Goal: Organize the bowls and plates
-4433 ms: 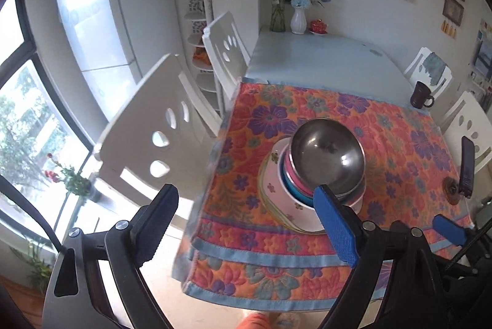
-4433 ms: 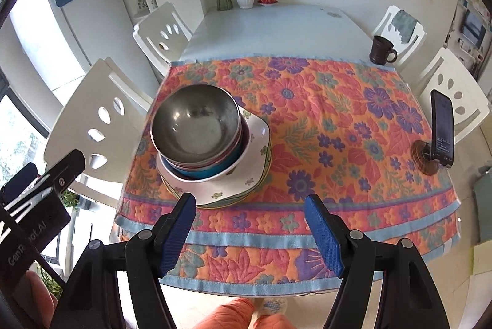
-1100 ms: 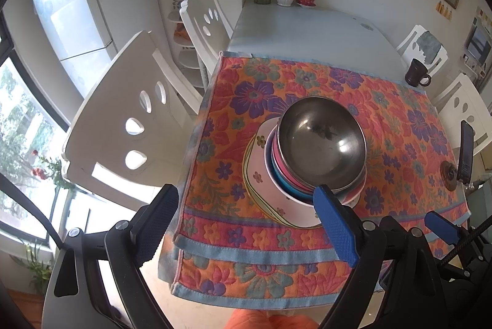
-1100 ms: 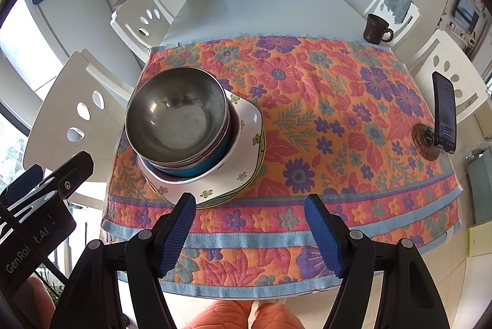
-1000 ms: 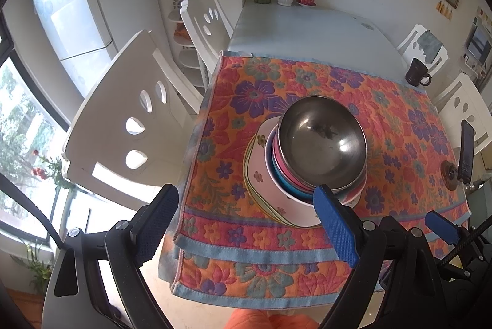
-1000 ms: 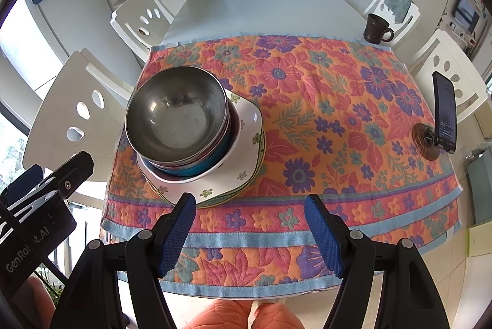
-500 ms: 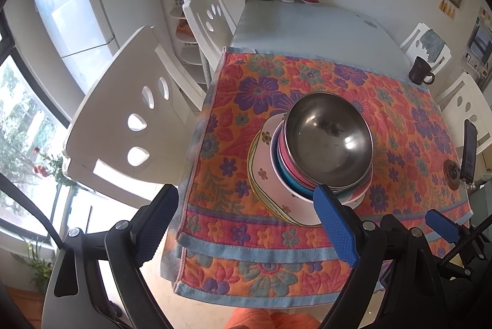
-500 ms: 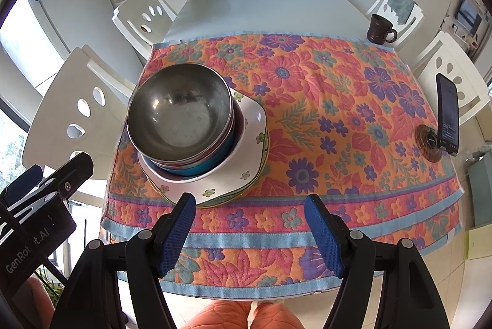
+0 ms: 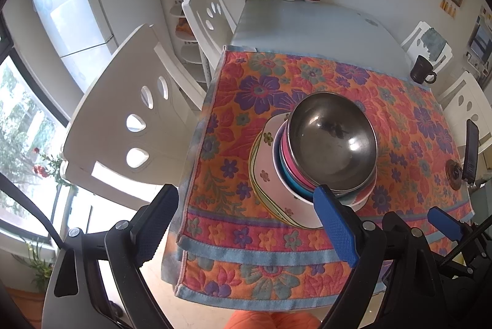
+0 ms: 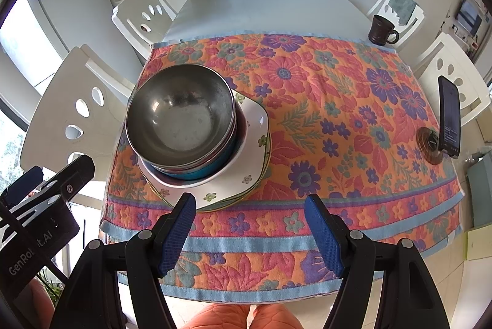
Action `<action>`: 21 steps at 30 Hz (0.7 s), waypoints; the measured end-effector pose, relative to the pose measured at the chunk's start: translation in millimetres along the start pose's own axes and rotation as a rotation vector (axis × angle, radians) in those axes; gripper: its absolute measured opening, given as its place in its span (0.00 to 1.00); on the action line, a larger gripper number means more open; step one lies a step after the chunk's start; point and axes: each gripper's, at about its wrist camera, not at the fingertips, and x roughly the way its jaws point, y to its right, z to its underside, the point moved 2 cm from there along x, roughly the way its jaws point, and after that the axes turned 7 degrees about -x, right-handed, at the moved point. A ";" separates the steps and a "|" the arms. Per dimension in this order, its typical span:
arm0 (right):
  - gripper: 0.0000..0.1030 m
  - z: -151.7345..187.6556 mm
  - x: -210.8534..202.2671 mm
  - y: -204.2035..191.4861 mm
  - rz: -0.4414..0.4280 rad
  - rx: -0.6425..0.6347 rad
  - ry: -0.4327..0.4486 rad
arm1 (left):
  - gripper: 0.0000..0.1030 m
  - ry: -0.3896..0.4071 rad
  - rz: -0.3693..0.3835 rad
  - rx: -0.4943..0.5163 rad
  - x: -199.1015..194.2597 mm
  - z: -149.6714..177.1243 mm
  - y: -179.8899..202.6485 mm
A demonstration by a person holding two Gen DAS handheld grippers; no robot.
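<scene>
Slightly nearer framing of the stack is seen than a moment ago. Left wrist: steel bowl (image 9: 333, 143) nested in coloured bowls on plates (image 9: 261, 172), near-left on tabletop cloth (image 9: 399, 101); left gripper (image 9: 243, 224) fingers spread, empty. Right wrist: right gripper (image 10: 250, 229) likewise released, above the near cloth edge. Already stacked or awaiting sorting: undecidable. Any grasp is best taken at a rim.

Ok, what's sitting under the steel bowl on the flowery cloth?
Under the steel bowl nest a pink bowl, a blue bowl and a white bowl, all on flowered plates. The plate count stays hidden.
</scene>
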 end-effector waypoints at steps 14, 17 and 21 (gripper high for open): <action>0.69 -4.4 0.7 -4.0 0.001 0.011 0.027 | 0.86 -0.007 -0.007 0.007 8.6 -2.5 -4.4; 0.69 -4.0 2.6 -6.4 0.001 0.010 0.022 | 0.86 -0.017 -0.005 0.005 11.3 -2.4 -6.2; 0.69 -4.4 4.0 -8.8 0.001 0.011 0.021 | 0.86 -0.015 -0.009 0.011 12.3 -4.1 -8.3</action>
